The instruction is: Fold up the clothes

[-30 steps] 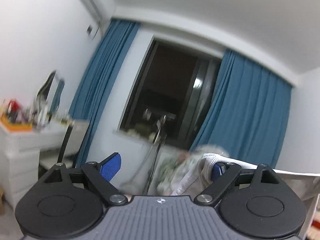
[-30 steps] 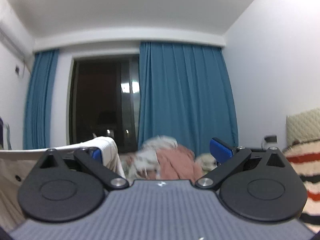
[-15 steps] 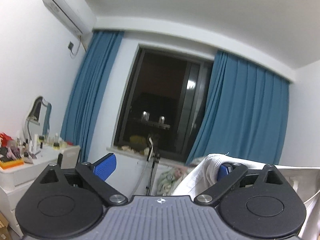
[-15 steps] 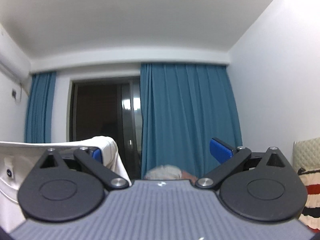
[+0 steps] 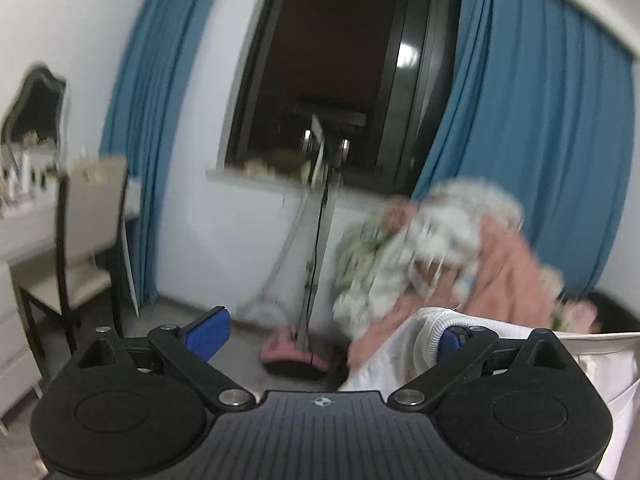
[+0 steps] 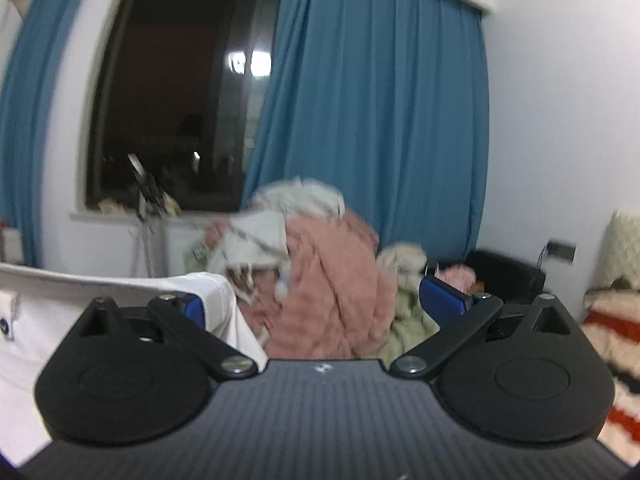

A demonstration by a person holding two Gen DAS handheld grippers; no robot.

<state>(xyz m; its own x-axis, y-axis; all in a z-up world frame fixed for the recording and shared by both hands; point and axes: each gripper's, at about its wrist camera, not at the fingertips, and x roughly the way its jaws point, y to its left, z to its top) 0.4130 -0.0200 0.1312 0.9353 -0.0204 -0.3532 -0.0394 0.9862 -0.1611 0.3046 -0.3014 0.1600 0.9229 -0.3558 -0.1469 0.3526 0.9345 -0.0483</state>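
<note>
A white garment hangs stretched between my two grippers. In the left wrist view my left gripper stands open, with the garment's ribbed edge draped over its right blue fingertip. In the right wrist view my right gripper stands open too, with the white garment draped over its left blue fingertip and spreading off to the left. Both grippers are held up in the air, away from any surface.
A pile of clothes with a pink piece and grey-white pieces lies ahead under the window. Blue curtains flank it. A chair and dresser stand at the left, a thin stand in the middle, striped bedding at the right.
Both views have dropped from the ceiling and upper wall toward the clothes pile and floor. The white garment stays hung on the same inner fingertips. The frames are blurred with motion.
</note>
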